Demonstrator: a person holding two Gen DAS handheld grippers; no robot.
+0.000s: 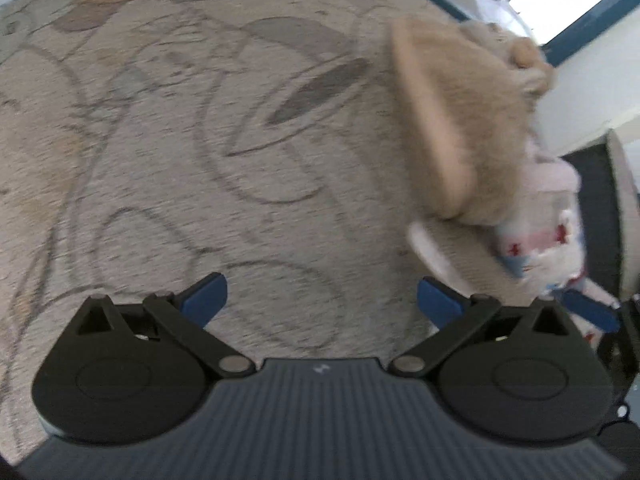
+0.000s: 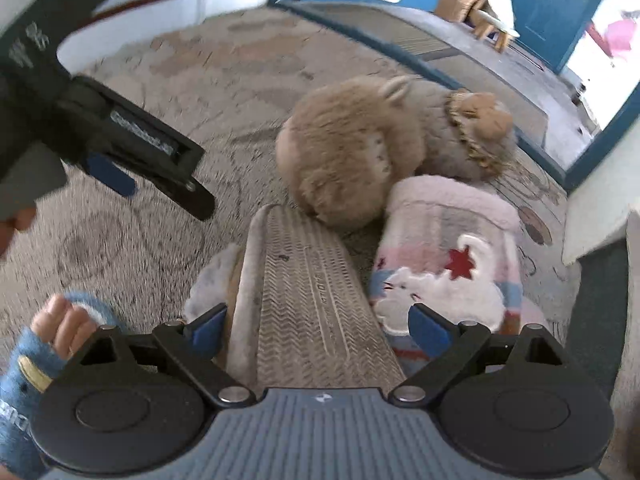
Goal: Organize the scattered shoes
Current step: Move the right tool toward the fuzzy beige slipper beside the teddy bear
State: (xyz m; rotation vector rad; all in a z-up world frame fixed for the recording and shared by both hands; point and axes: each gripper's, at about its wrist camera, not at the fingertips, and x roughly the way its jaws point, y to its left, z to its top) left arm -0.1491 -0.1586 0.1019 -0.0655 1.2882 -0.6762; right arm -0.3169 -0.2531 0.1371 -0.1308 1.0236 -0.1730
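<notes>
My right gripper (image 2: 318,330) stands open, and the overturned slipper (image 2: 304,292), ribbed grey sole up, lies between its fingers without the pads pressing on it. Just right of that lies a pink-and-white slipper (image 2: 448,256) with a white cat and a red star. Beyond both sit two tan fluffy slippers (image 2: 348,148), one (image 1: 452,120) tipped on its side in the left wrist view. My left gripper (image 1: 322,300) hovers open over bare carpet, left of the shoes, with nothing between its fingers. It also shows as a dark body (image 2: 152,184) at the upper left of the right wrist view.
A patterned beige carpet (image 1: 200,140) covers the floor. A blue door frame (image 2: 600,136) and a grey threshold (image 2: 460,48) run behind the shoes, with boxes (image 2: 472,0) beyond. A white wall corner (image 2: 592,216) and a dark mat (image 2: 600,312) are at the right. A hand in a blue glove (image 2: 60,328) is low left.
</notes>
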